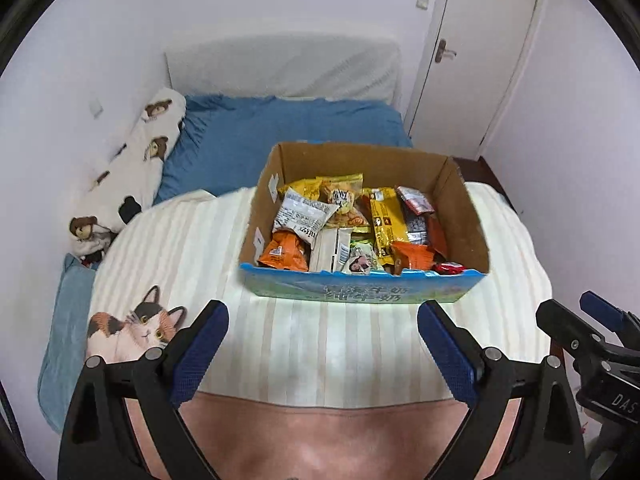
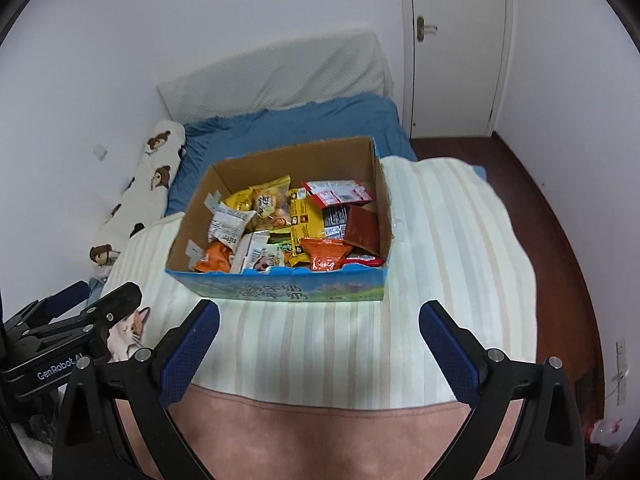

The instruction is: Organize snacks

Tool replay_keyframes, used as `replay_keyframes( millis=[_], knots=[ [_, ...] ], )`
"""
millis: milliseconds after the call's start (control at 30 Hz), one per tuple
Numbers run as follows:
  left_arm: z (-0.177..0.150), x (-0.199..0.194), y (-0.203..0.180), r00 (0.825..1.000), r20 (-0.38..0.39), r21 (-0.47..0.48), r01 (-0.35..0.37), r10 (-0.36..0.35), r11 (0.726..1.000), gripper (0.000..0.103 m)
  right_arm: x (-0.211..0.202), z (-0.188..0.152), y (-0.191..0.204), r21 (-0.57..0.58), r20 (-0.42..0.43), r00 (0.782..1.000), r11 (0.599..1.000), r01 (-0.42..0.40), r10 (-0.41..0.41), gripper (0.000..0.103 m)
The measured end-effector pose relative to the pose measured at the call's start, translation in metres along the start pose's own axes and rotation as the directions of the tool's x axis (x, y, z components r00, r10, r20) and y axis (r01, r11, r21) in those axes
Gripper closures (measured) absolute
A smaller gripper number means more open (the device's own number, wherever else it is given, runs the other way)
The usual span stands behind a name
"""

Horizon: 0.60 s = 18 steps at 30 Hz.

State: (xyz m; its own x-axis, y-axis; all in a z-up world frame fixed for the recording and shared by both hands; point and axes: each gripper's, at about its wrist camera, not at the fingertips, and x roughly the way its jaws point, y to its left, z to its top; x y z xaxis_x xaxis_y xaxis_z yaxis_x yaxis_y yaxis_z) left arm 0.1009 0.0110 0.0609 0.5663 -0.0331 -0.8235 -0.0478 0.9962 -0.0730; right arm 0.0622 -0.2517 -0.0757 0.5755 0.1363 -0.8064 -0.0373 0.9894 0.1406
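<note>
Both grippers hang spread wide with nothing between their blue pads: the left gripper point(image 1: 323, 322) and the right gripper point(image 2: 319, 322) each point forward at one cardboard box point(image 1: 362, 288), which sits on the striped blanket point(image 1: 192, 248) of the bed, ahead of the fingertips and apart from them. From the left gripper the box lies ahead and a little to the right; from the right gripper it lies ahead and a little to the left.

Inside the box lies a jumbled heap of snack packets; overlap keeps me from a full count. Two orange packets point(image 1: 286, 254) show near the front wall, along with one long yellow packet point(image 1: 386, 222), one white packet with black print point(image 1: 302, 218), and one dark red packet point(image 2: 360, 226) toward the right wall.

Only the left wrist view shows the whole cat-print cushion point(image 1: 134, 330) just left of the left gripper, and the right gripper at its far right edge. Only the right wrist view shows the red-brown floor point(image 2: 560, 208) off to the right, and the left gripper's black body low at its left. Each view shows one white door point(image 2: 456, 40) beyond the bed.
</note>
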Motion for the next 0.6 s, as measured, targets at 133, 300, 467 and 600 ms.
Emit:
replay_keyframes(
  millis=[133, 300, 467, 600],
  knots=[
    [-0.012, -0.035, -0.002, 0.999, 0.053, 0.000, 0.002, -0.002, 1.000, 0.006, -0.033, -0.015, 0.004, -0.010, 0.049, 0.999, 1.000, 0.002, -0.002, 0.001],
    [-0.023, -0.072, -0.003, 0.994, 0.111, 0.011, -0.015, 0.014, 1.000, 0.006, -0.072, -0.029, 0.010, -0.024, 0.102, 0.995, 1.000, 0.000, 0.003, 0.001],
    [-0.034, -0.097, -0.006, 0.989, 0.143, 0.041, -0.031, 0.024, 0.999, 0.006, -0.111, -0.043, 0.014, -0.044, 0.153, 0.988, 0.999, -0.002, 0.009, 0.001],
    [-0.043, -0.112, -0.009, 0.987, 0.159, 0.062, -0.039, 0.029, 0.997, 0.006, -0.133, -0.049, 0.016, -0.053, 0.176, 0.984, 0.999, -0.006, 0.015, 0.001]
  ],
)
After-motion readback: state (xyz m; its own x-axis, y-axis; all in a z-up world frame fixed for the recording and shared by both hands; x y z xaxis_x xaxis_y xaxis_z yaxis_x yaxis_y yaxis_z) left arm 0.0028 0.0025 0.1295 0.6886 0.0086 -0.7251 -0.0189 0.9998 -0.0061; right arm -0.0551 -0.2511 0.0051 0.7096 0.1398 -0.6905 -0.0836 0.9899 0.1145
